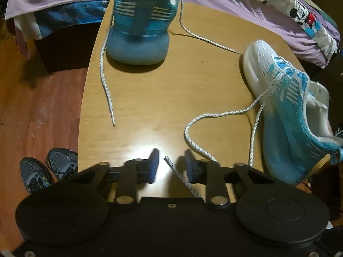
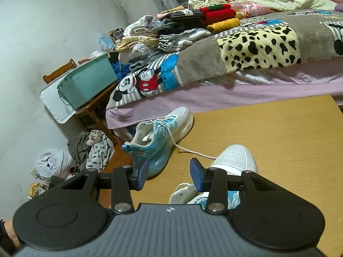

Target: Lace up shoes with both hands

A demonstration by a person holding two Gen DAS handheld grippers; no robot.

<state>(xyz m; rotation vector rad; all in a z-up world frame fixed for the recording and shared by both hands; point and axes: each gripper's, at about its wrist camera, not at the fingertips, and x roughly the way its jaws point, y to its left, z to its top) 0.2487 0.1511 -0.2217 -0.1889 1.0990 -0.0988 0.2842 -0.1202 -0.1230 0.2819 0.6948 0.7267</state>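
While the left claw (image 1: pixel 171 160) tilts down over the wooden table (image 1: pixel 160 98), its two blue pads (image 1: pixel 154 162) stand a little apart. The frayed tip of a white speckled lace (image 1: pixel 214 114) lies in the gap, close to the right-hand pad. Neither pad can be seen pressing on it. From there the lace loops ahead and to the right, up to the eyelets of a teal-and-white shoe (image 1: pixel 285 117) lying on its side just right of this claw.

A second, matching shoe (image 1: pixel 139 32) stands upright well ahead of the claw, heel toward it. Two loose lace ends trail from it, one on the left (image 1: pixel 105 81) and one on the right (image 1: pixel 203 38). That makes two teal shoes on the table. Two dark grey sneakers (image 1: pixel 62 160) sit on the floor, low and left of the claw.

The right claw (image 2: pixel 169 171) has its pads spread moderately wide, with nothing between them. The white mesh toe of one shoe (image 2: pixel 235 158) shows just past its right finger. The tipped shoe (image 2: pixel 163 132) lies ahead, slightly to the left.

A small pale mark on the right claw's grey body (image 2: pixel 169 209) is too small to read. The blanket (image 2: pixel 145 81) further ahead carries cartoon mouse figures.
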